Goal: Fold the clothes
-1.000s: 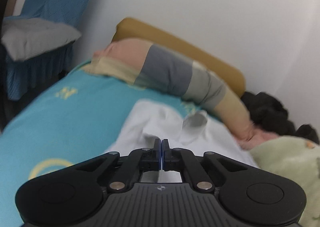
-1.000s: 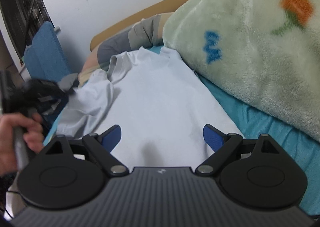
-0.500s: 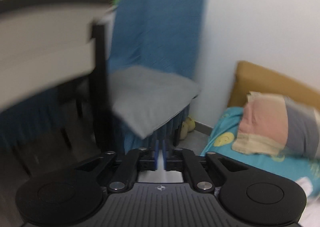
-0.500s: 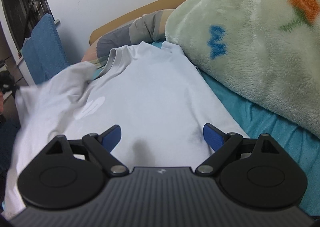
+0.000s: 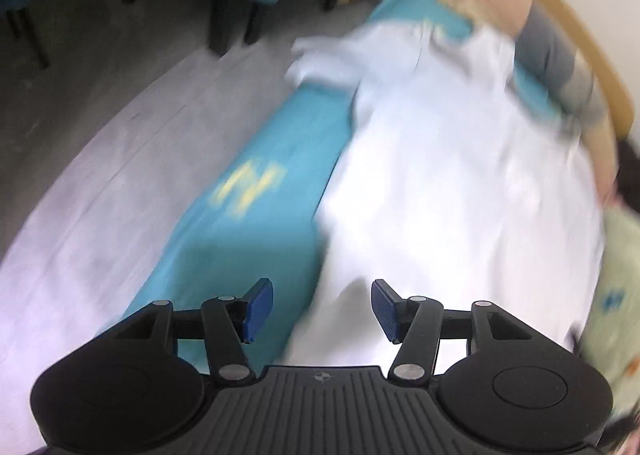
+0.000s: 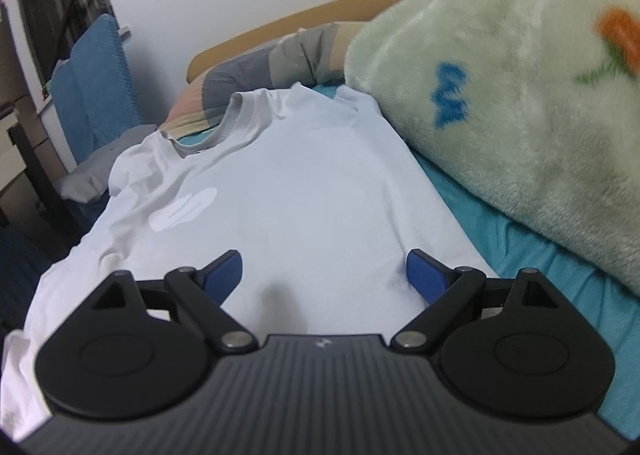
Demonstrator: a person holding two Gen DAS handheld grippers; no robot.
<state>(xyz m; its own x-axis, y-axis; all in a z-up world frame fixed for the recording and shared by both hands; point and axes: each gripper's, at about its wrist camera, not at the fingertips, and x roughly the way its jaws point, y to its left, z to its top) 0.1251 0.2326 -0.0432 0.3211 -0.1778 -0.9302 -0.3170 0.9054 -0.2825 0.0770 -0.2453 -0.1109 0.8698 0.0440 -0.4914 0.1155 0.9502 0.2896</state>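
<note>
A white T-shirt lies spread front up on the teal bed sheet, collar toward the headboard. It also shows, blurred, in the left wrist view, its left sleeve reaching the bed's edge. My right gripper is open and empty, low over the shirt's hem area. My left gripper is open and empty, above the shirt's lower left edge at the side of the bed.
A green fleece blanket is piled along the right of the shirt. A striped pillow lies against the tan headboard. A blue covered chair stands left of the bed. Grey floor lies beside the bed.
My left gripper pulled the shirt's left side outward, then opened and let it go. It swung back over the bed's edge. The shirt now lies flat. The right gripper stayed open, nearly still.
</note>
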